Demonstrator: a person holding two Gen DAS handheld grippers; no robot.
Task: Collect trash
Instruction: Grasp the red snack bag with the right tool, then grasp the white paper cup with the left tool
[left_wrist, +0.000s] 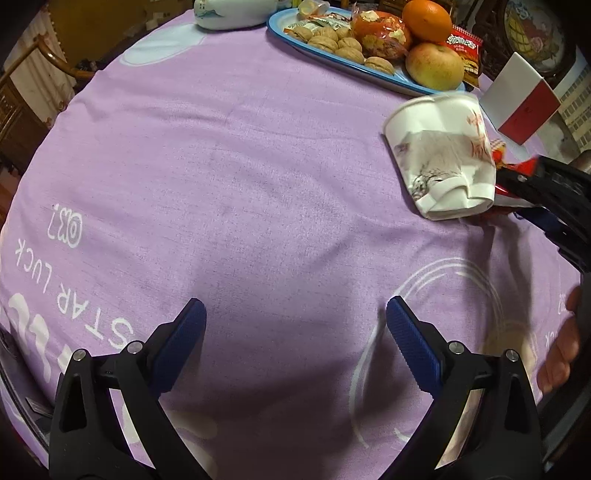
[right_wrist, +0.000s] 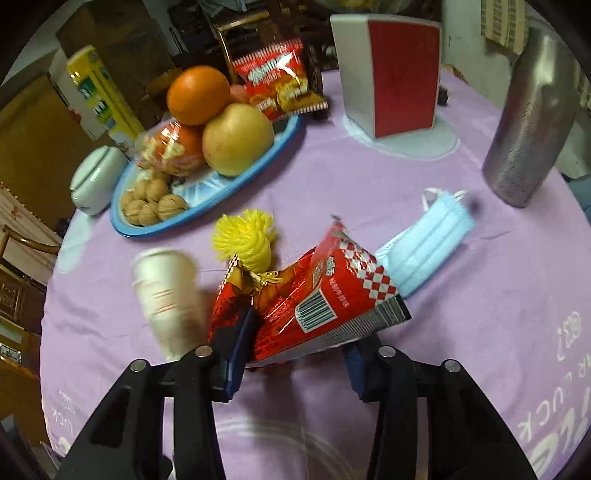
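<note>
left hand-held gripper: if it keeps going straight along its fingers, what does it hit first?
Probably just the purple tablecloth. The left hand-held gripper is open and empty, angled down at bare cloth. The crushed paper cup lies off to the right of that line, though depth is hard to judge.

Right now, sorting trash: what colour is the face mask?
Light blue face mask, clearest in the right wrist view.

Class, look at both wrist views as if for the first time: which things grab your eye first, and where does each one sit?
The crinkled red snack wrapper stands out first, at the centre of the purple tablecloth, between the fingers of the right gripper. Just left of it is a white paper cup, blurred. Behind, a blue oval plate holds an orange, an apple and walnuts.
</note>
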